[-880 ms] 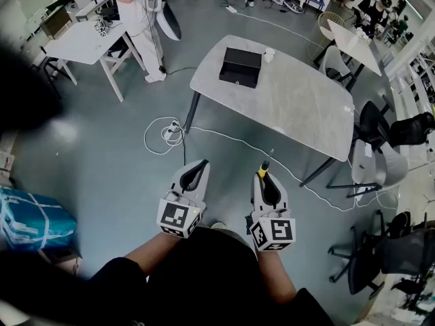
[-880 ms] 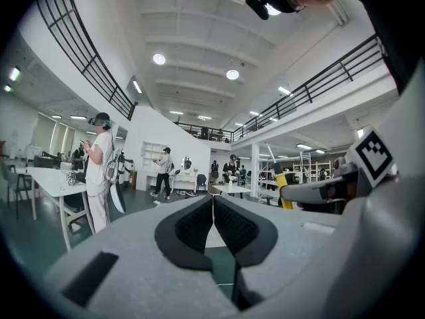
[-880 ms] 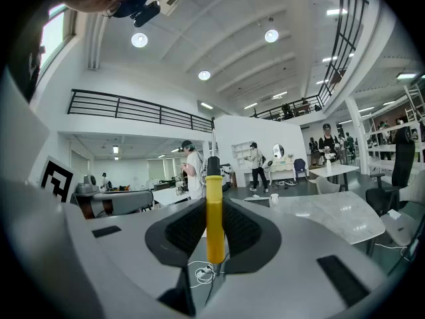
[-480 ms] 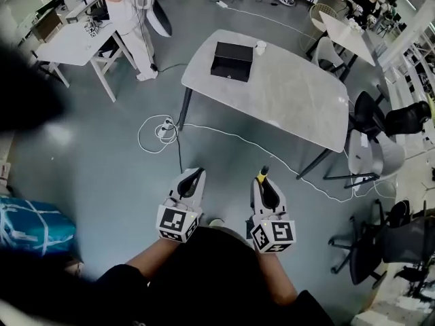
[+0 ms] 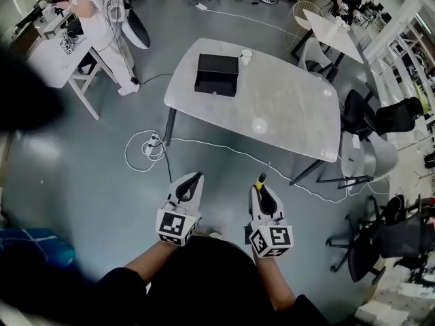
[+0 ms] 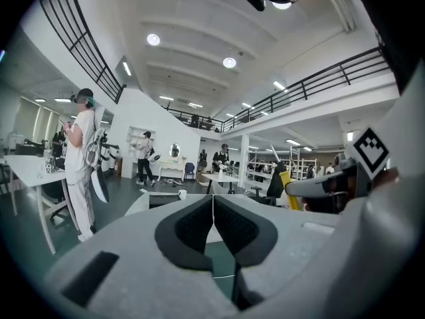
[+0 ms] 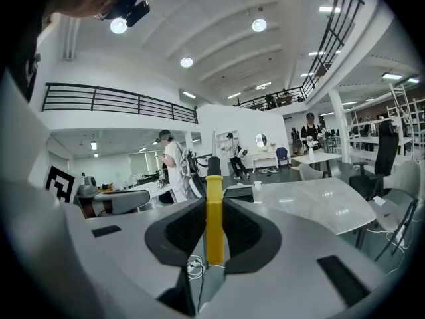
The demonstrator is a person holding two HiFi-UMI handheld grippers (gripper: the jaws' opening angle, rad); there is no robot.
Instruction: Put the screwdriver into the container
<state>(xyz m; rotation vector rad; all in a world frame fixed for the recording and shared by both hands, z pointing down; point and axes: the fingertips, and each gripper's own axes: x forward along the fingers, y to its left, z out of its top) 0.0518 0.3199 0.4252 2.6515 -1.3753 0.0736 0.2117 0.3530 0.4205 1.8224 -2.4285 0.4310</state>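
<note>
**Desk:** Where was the screwdriver when you paused?

**Me:** In my right gripper (image 5: 261, 185), pinched between the two pads. They had closed narrowly on the yellow handle of the screwdriver (image 7: 214, 214), whose dark end poked out past the tips. My left gripper (image 6: 213, 208) was closed with nothing in it. Both were out over the floor, well short of the table (image 5: 285, 114).

**Desk:** And the box?

**Me:** The black box (image 5: 217, 74) sat on the table's far left part, with a white cup (image 5: 246, 56) just beside its corner.

**Desk:** So what worried you?

**Me:** Three things. First, the grip. The pads held a smooth, round handle over a short stretch, and most of the tool stuck out beyond it. I judged that a jolt while walking could make it swivel or slide out, and a drop there meant the floor, not the table.

**Desk:** Second?

**Me:** The white cable (image 5: 224, 145) ran across the floor between me and the table, and there was a coiled bundle off to the left. A foot could have caught on either one, and a stumble would shake the tool loose.

**Desk:** Third?

**Me:** The reach. The box was at the side away from me, so I would have had to lean across or go round. From the cup's side, the gripper body could have tipped the cup. If I let go too high or off centre, the tool might have struck the rim and bounced onto the tabletop.
</note>
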